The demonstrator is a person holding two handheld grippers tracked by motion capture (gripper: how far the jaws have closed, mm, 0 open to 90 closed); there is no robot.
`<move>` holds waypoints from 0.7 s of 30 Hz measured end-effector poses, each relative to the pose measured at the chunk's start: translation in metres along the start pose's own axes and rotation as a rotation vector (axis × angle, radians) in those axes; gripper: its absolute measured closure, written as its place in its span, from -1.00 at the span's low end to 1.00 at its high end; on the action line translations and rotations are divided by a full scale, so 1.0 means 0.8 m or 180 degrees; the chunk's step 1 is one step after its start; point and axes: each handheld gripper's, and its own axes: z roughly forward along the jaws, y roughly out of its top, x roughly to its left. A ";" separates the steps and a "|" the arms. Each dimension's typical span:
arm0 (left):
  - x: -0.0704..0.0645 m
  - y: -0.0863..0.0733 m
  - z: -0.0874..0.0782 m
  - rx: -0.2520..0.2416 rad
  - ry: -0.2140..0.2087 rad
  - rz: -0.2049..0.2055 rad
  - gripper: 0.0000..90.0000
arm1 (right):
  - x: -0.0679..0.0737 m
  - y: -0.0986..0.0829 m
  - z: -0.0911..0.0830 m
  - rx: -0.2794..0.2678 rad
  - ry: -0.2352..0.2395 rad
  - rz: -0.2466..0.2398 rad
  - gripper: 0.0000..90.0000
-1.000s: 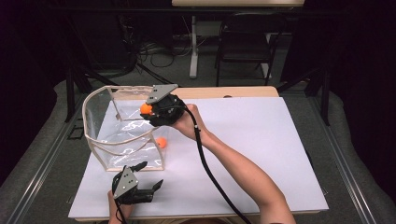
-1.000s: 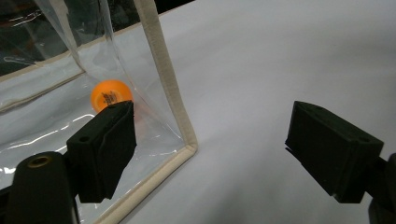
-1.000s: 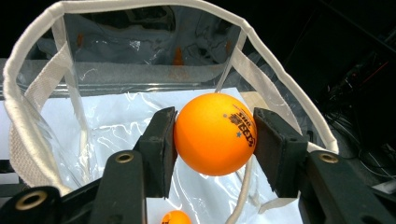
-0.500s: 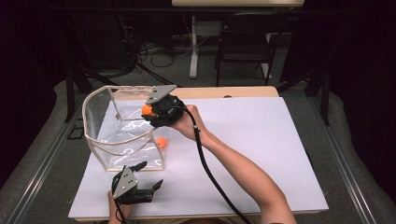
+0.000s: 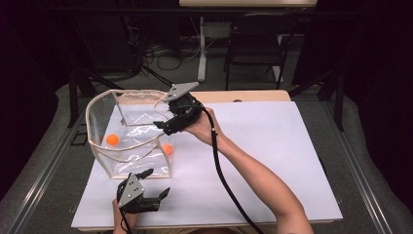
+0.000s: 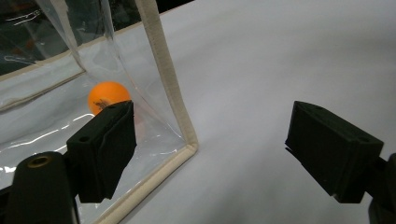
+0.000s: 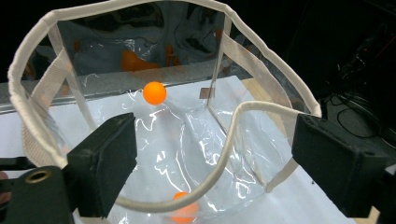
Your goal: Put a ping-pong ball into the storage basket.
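One clear plastic bag (image 5: 131, 141) with cream fabric trim stands open on the white table (image 5: 272, 146), toward its far left part. Two orange balls lie inside it: one ball (image 5: 112, 140) near the bag's left wall, and a second ball (image 5: 167, 148) low against the right wall, close to the near right corner. In the right gripper view the first ball (image 7: 154, 92) lies on the bag's clear floor toward the far side, while the second (image 7: 184, 209) sits near the bottom edge, partly behind a cream strap (image 7: 224, 154) that loops across the opening; orange reflections show on the far wall. In the left gripper view the near ball (image 6: 108, 96) sits just behind the bag's trimmed corner edge (image 6: 166, 79). Two grippers are in use. The right gripper (image 5: 164, 126) hangs over the bag's right rim, its jaws spread wide with nothing between them. The left gripper (image 5: 155, 184) is low over the table just in front of the bag, near the table's front edge, its jaws also spread apart and empty. No brand, label or readable writing shows on the bag, the balls or the grippers.
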 end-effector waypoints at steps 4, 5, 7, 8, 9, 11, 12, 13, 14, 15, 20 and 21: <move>0.000 0.000 0.000 0.0006 0.0007 0.0002 -0.65 | -0.004 -0.003 -0.008 -0.0022 0.0043 0.0022 -0.78; 0.000 0.000 0.001 0.0002 0.0002 -0.0004 -0.65 | -0.004 -0.005 -0.009 -0.0026 0.0056 0.0034 -0.80; 0.001 0.000 0.001 0.0000 0.0004 -0.0008 -0.65 | -0.005 -0.007 -0.013 -0.0033 0.0064 0.0035 -0.84; 0.001 0.000 0.001 0.0002 0.0006 -0.0008 -0.65 | -0.006 -0.008 -0.014 -0.0025 0.0065 0.0038 -0.86; 0.001 0.000 0.001 0.0001 0.0006 -0.0005 -0.65 | -0.006 -0.009 -0.015 -0.0026 0.0071 0.0046 -0.87; 0.000 0.000 0.001 0.0002 0.0010 -0.0003 -0.65 | -0.006 -0.011 -0.018 -0.0015 0.0081 0.0047 -0.88; 0.000 0.000 0.001 0.0003 0.0011 -0.0006 -0.65 | -0.006 -0.012 -0.018 -0.0005 0.0089 0.0037 -0.89; 0.001 0.000 0.001 0.0005 0.0011 -0.0008 -0.65 | -0.006 -0.013 -0.019 0.0004 0.0098 0.0038 -0.90; 0.001 0.000 0.000 -0.0001 0.0016 -0.0017 -0.65 | -0.006 -0.014 -0.020 0.0010 0.0103 0.0037 -0.90; 0.001 0.000 0.000 -0.0002 0.0017 -0.0024 -0.65 | -0.006 -0.015 -0.020 0.0011 0.0113 0.0044 -0.91; 0.001 0.000 0.001 0.0010 0.0031 -0.0035 -0.65 | -0.008 -0.023 -0.024 0.0056 0.0134 0.0058 -0.93; 0.001 0.000 0.001 0.0007 0.0031 -0.0040 -0.65 | -0.009 -0.025 -0.025 0.0065 0.0140 0.0061 -0.93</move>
